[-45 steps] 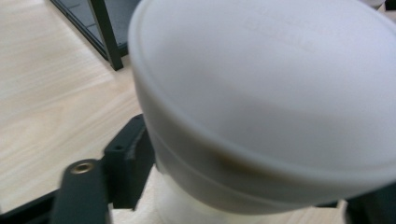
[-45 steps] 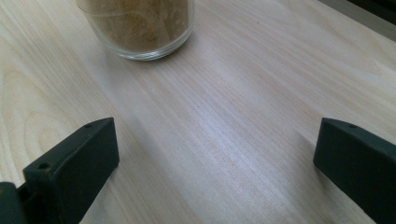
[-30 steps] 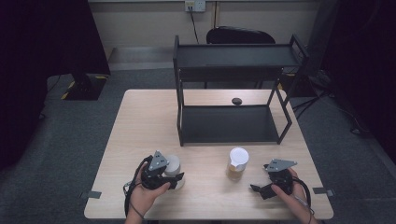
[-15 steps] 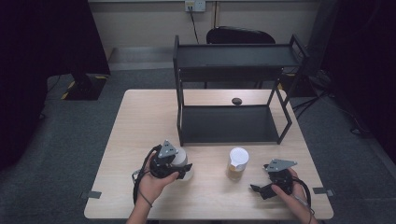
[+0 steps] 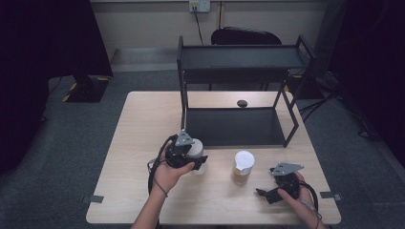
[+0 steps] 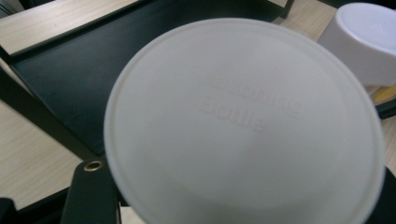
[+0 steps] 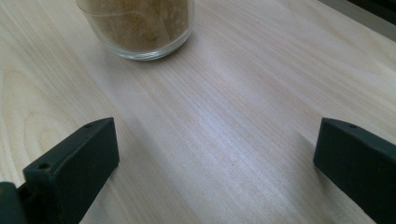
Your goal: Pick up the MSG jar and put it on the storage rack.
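My left gripper [image 5: 191,161] is shut on a white-lidded seasoning bottle [image 5: 197,147], held just in front of the black rack's lower shelf [image 5: 229,126]. In the left gripper view the bottle's round lid [image 6: 243,121] looms close, with one black finger [image 6: 88,193] beside it. A second jar [image 5: 243,166] with a white lid and brown powder stands on the table to the right. Its lid [image 6: 369,42] also shows past the held one. My right gripper [image 5: 270,187] rests low near the table's front right, open, and its view has the jar's glass base [image 7: 140,23] just ahead of the gripper [image 7: 217,140].
A black two-tier rack [image 5: 241,57] stands at the back of the wooden table [image 5: 138,124]. A small dark object [image 5: 242,103] lies behind the rack's lower shelf. A chair [image 5: 246,36] is beyond the table.
My left gripper has carried the white-lidded bottle away from the person and to the right, toward the rack's lower shelf. The right gripper and the second jar stayed put.
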